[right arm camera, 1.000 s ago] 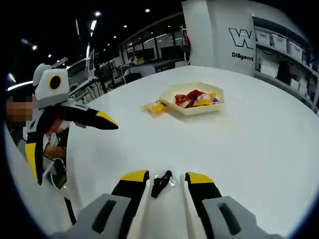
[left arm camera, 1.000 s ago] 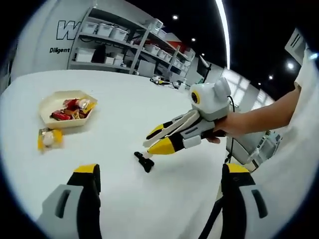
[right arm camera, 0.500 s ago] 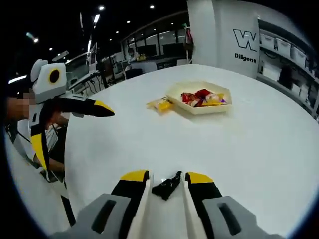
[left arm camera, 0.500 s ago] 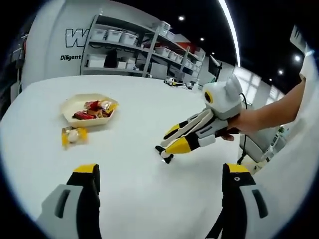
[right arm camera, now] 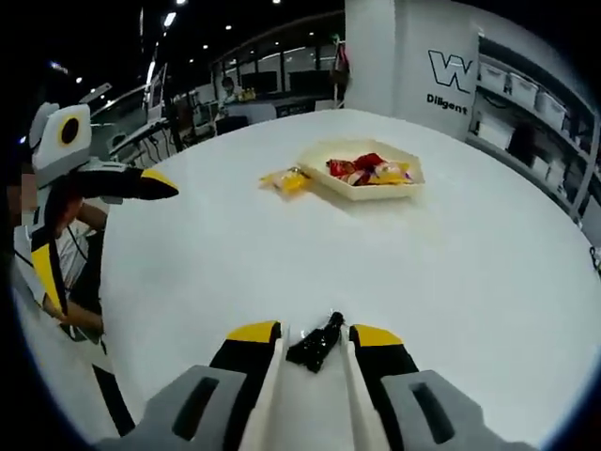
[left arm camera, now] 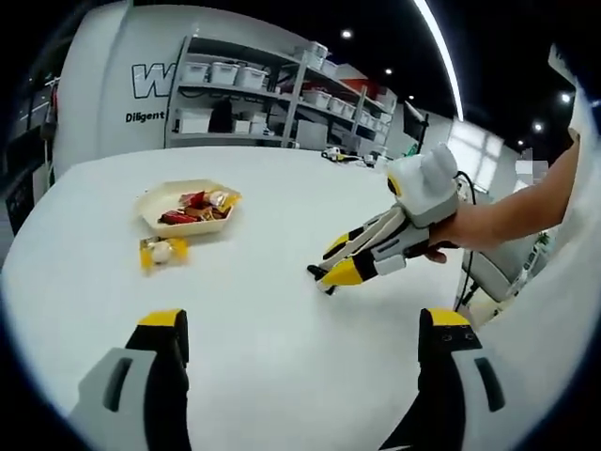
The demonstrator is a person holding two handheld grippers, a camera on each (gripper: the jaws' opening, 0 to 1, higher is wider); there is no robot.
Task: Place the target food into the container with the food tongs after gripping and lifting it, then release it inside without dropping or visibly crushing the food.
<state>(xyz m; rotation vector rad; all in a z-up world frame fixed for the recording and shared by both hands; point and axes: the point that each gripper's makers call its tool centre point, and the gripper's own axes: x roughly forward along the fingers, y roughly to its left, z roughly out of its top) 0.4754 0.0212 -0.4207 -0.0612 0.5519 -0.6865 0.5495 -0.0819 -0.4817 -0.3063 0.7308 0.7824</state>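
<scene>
Right claw carrying the tongs toward the food

The tabletop (right arm camera: 488,282) is bearing the container (right arm camera: 362,188) far ahead of the right claw (right arm camera: 315,336), which is clenching black tongs (right arm camera: 315,346) near their end; they are risking a twist, while the yellow-wrapped food (right arm camera: 285,178) is sitting beside the container; left claw (left arm camera: 300,329) is hanging released.

One round white table (right arm camera: 451,272) holds one hexagonal cream tray (right arm camera: 362,191) of several wrapped snacks, too small to count, and one yellow-wrapped snack (right arm camera: 285,179) beside it. One pair of black food tongs (right arm camera: 315,344) sits between two yellow-tipped jaws. Two grippers: left (right arm camera: 89,221), right (left arm camera: 343,266).
</scene>
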